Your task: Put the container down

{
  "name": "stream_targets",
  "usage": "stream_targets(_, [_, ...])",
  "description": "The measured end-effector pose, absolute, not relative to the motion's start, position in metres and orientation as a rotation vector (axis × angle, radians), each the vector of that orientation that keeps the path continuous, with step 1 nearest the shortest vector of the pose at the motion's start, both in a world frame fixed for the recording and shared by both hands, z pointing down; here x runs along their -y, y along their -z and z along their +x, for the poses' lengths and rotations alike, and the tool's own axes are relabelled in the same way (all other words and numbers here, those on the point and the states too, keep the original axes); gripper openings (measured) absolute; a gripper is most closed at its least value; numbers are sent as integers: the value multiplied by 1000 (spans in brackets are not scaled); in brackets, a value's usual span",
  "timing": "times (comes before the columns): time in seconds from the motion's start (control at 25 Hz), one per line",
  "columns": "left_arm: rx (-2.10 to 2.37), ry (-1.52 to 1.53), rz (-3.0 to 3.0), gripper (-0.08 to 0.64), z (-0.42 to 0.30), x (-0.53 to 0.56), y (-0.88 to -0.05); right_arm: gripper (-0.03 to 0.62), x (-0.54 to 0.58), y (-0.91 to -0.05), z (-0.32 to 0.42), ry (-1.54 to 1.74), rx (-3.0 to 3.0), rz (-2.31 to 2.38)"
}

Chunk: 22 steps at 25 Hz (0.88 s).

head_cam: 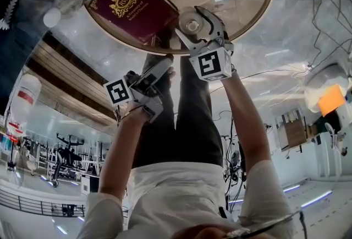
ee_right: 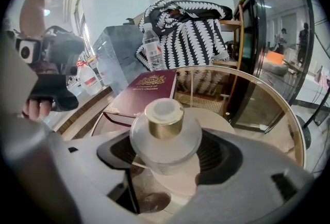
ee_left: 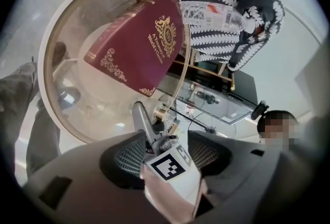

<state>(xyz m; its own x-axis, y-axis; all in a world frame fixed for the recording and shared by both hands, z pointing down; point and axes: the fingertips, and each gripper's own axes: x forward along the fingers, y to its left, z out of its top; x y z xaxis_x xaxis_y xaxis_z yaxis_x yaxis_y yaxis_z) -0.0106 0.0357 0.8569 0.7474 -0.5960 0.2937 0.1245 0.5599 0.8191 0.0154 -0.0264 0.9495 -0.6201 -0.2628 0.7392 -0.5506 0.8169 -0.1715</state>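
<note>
A round clear glass container (ee_right: 165, 138) with a gold collar and a frosted cap is held between the jaws of my right gripper (ee_right: 165, 158), which is shut on it. In the head view the container (head_cam: 192, 26) is over the near part of the round glass table (head_cam: 263, 17), beside a maroon book (head_cam: 132, 4). I cannot tell whether it touches the glass. My left gripper (head_cam: 159, 70) hovers just off the table's near edge, left of the right one. In its own view the left gripper (ee_left: 165, 153) is open and holds nothing; the right gripper's marker cube shows beyond its jaws.
The maroon book (ee_right: 147, 89) lies on the table's left part. A plastic water bottle (ee_right: 151, 50) and a black-and-white patterned garment (ee_right: 191, 32) are behind it. A red-labelled bottle (ee_right: 90, 79) stands on the wooden ledge at the left. The table's gold rim (ee_right: 281, 101) curves round on the right.
</note>
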Motion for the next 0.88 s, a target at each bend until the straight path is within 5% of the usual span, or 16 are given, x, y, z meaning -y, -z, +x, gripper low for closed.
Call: stream_targets(0.88, [647,477,907,250,-11,-48,-854,362,13,-953,21,-363,2215,516])
